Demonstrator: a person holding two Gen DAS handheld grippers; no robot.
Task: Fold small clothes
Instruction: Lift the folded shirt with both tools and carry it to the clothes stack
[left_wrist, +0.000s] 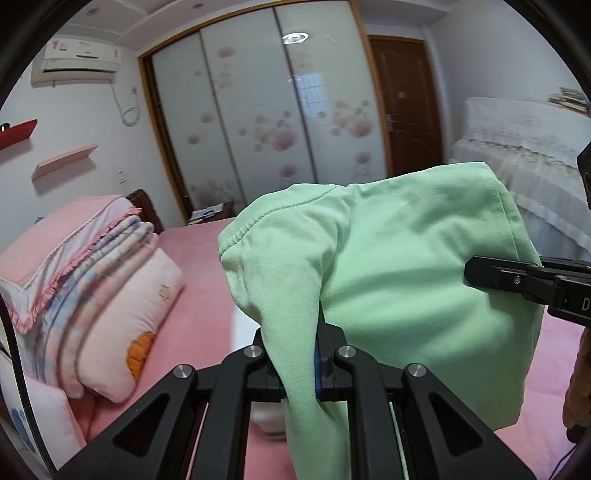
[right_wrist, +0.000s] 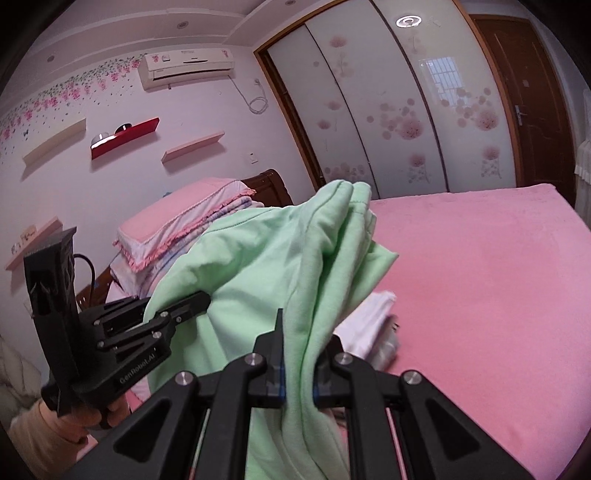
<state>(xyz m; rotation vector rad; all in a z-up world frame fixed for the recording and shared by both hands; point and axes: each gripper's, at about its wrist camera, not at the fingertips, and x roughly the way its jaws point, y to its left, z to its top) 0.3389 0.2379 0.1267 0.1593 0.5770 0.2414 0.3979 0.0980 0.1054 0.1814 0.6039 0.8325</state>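
A light green garment (left_wrist: 413, 266) hangs in the air above the pink bed, held by both grippers. My left gripper (left_wrist: 297, 354) is shut on one bunched edge of it. My right gripper (right_wrist: 299, 354) is shut on another bunched edge of the green garment (right_wrist: 258, 266). The right gripper also shows in the left wrist view (left_wrist: 476, 271) at the right, pinching the cloth. The left gripper shows in the right wrist view (right_wrist: 201, 301) at the left, pinching the cloth.
The pink bed (right_wrist: 480, 280) lies below. A white folded cloth (right_wrist: 369, 325) lies on the bed under the garment. Stacked pink bedding and a pillow (left_wrist: 92, 273) sit at the head of the bed. A sliding-door wardrobe (left_wrist: 266, 110) stands behind.
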